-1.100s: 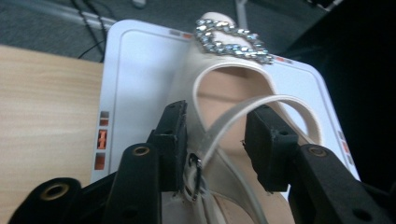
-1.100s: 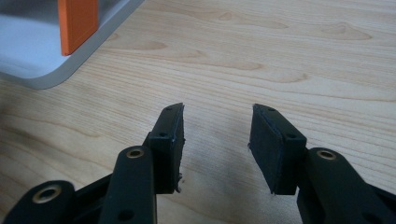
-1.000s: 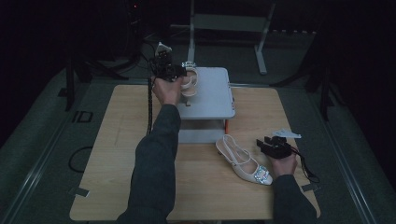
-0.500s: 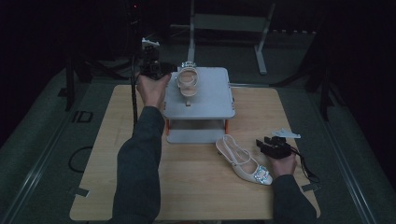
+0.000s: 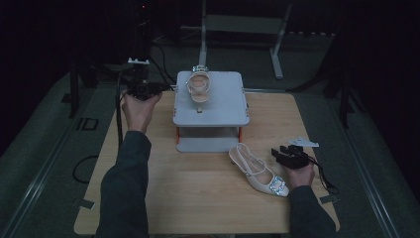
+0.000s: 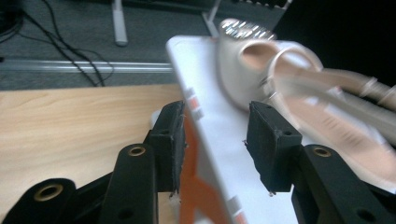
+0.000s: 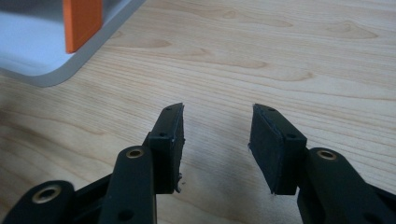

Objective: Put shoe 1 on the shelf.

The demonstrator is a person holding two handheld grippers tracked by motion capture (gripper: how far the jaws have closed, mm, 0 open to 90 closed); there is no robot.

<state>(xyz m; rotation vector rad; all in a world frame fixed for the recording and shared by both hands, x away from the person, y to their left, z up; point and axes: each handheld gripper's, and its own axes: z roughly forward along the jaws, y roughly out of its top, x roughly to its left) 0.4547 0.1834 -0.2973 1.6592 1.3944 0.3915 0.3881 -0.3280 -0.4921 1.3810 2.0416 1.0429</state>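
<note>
In the high view, a white slingback shoe (image 5: 198,88) lies on top of a grey two-tier stand (image 5: 223,106) at the far middle of the wooden table (image 5: 198,198). The left gripper (image 5: 142,89) sits just left of the stand, apart from it. A second white shoe (image 5: 258,170) lies on the table beside the right gripper (image 5: 289,154), near the stand's front.

In the left gripper view, the left gripper (image 6: 215,140) has just been opening its jaws; they stand wide with nothing clamped, the stand's edge (image 6: 219,154) beyond them, the shoe (image 6: 299,93) blurred.

In the right gripper view, the right gripper (image 7: 215,140) gapes over bare table wood (image 7: 280,56), holding nothing.
</note>
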